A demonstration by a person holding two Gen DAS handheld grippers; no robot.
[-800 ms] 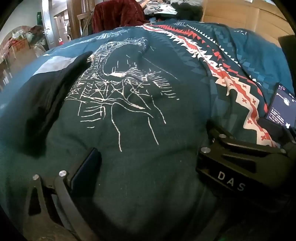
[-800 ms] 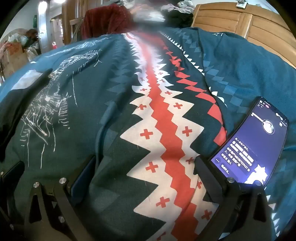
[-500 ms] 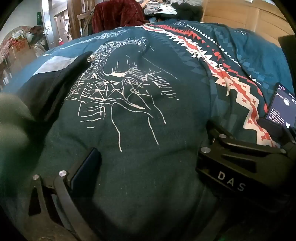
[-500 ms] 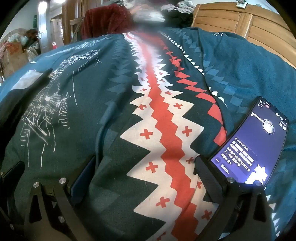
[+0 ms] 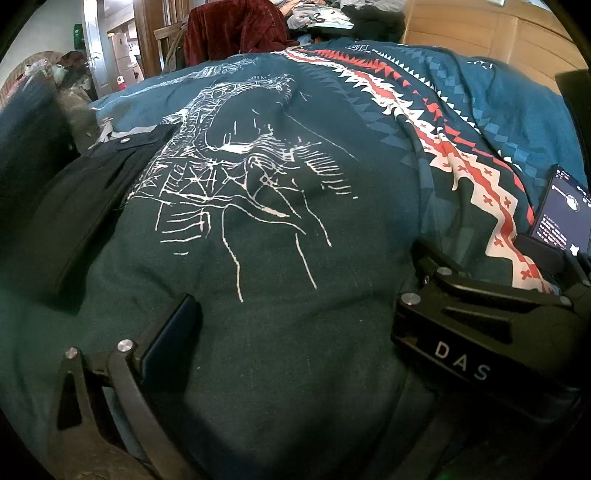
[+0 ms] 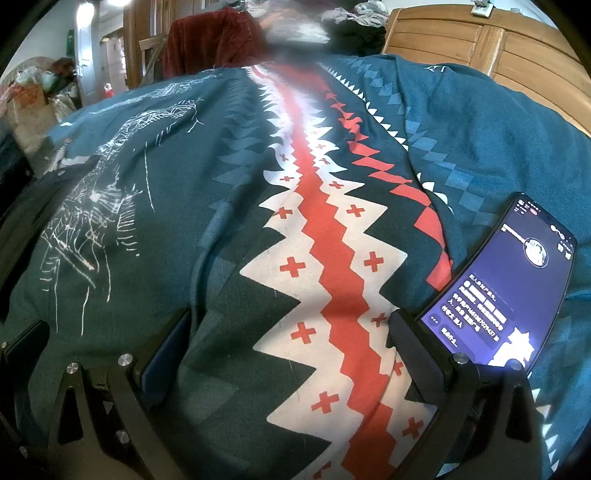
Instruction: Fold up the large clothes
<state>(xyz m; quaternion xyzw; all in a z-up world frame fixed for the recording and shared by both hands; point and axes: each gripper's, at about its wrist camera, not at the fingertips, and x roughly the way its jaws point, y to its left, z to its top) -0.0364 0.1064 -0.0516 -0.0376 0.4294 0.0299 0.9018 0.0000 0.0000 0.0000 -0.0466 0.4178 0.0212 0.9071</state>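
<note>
Two spread tools [image 5: 295,314] [image 6: 288,336] low over patterned bedspread [image 6: 332,236], lit phone [image 6: 517,284] beside right tool, dark garment [image 5: 74,206] leftward.

A lit phone [image 6: 513,291] lies face up on the teal patterned bedspread [image 6: 498,147], screen text too small to read. Behind the bed stands a wooden headboard or cabinet [image 6: 498,48], hard to tell which. A dark red garment [image 5: 236,33] drapes over a chair beyond, beside a loose heap of clothes [image 5: 332,14]. Far left, an open doorway [image 5: 122,62].
</note>
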